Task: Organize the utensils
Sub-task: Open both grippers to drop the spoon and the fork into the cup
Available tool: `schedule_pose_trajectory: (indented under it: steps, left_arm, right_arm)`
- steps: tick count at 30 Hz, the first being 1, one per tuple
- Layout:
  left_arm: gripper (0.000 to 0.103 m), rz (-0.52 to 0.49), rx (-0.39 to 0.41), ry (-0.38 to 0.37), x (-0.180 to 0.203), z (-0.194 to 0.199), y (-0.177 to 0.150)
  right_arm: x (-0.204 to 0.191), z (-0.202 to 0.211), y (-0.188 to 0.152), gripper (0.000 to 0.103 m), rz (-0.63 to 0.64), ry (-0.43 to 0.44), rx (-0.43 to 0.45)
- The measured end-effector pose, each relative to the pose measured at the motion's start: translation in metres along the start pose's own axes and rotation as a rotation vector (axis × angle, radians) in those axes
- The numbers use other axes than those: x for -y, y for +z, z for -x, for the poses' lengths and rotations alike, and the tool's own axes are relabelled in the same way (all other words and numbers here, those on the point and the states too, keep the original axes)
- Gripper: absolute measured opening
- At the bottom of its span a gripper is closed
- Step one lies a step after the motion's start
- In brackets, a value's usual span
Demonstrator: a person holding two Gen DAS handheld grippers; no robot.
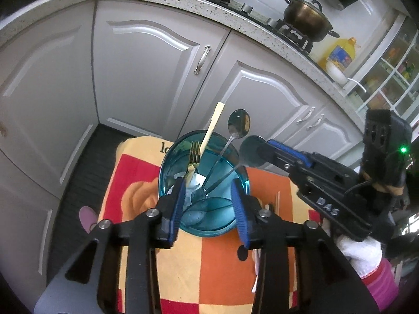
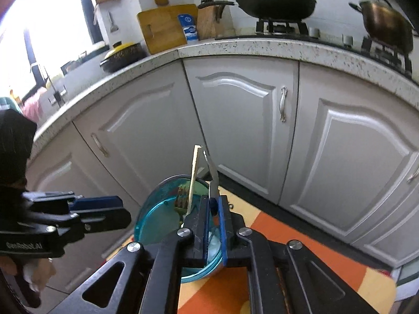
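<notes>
— Cabinets [image 1: 146,60] fill the background, pale grey doors under a speckled counter [image 2: 262,45], with a wok [image 2: 276,1] and a brass-coloured pot [image 1: 307,17] on the hob. What sits nearer?

— Just a small table under a checked orange, red and cream cloth [image 1: 209,267]. On it stands a blue see-through cup [image 1: 167,167], and that is where the utensils are.

— Which ones are inside?

— A fork [image 1: 193,154] with its tines up, a pale chopstick [image 1: 213,128] leaning out over the rim, and a steel spoon [image 1: 238,124] with its bowl up. More utensils lie on the cloth to the right of the cup, mostly hidden behind the fingers.

— And the left gripper [image 1: 208,206]?

— Its blue pads stand apart on either side of the cup's near wall; whether they touch it I cannot tell.

— What about the right gripper [image 2: 214,225]?

— It reaches in from the right above the cup's rim. Its pads are nearly together, with a second spoon [image 2: 213,183] pinched between them, bowl sticking up past the tips and handle slanting down into the cup.

— Anything in the way?

— The chopstick and fork stand just left of that spoon.
</notes>
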State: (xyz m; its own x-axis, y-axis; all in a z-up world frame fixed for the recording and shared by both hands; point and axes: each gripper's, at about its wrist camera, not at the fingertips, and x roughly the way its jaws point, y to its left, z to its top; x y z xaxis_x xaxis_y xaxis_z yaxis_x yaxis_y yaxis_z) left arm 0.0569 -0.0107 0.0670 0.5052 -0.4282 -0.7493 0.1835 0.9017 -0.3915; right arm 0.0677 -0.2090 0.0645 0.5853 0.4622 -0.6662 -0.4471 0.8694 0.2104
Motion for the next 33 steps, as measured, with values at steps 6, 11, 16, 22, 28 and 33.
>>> schedule_pose_trajectory:
  steps: [6, 11, 16, 22, 28, 33]
  left_arm:
    - [0.04, -0.006, 0.004, 0.043, 0.006, 0.002, -0.005]
    - [0.04, -0.03, 0.022, 0.095, 0.017, 0.007, -0.012]
    - [0.04, -0.066, 0.043, 0.132, 0.032, 0.013, -0.022]
    - [0.041, -0.119, 0.067, 0.153, 0.061, 0.019, -0.038]
    - [0.041, -0.159, 0.073, 0.158, 0.091, 0.017, -0.055]
    - [0.041, -0.209, 0.057, 0.146, 0.115, 0.012, -0.069]
  right_arm:
    - [-0.003, 0.017, -0.002, 0.026, -0.013, 0.011, 0.017]
    - [-0.009, 0.03, -0.01, 0.028, -0.019, 0.004, 0.012]
    - [-0.014, 0.053, -0.024, 0.037, -0.037, -0.023, 0.034]
    - [-0.011, 0.082, -0.049, 0.038, -0.068, -0.074, 0.043]
    - [0.001, 0.113, -0.072, 0.038, -0.144, -0.111, 0.066]
    - [0.009, 0.136, -0.089, 0.04, -0.181, -0.154, 0.07]
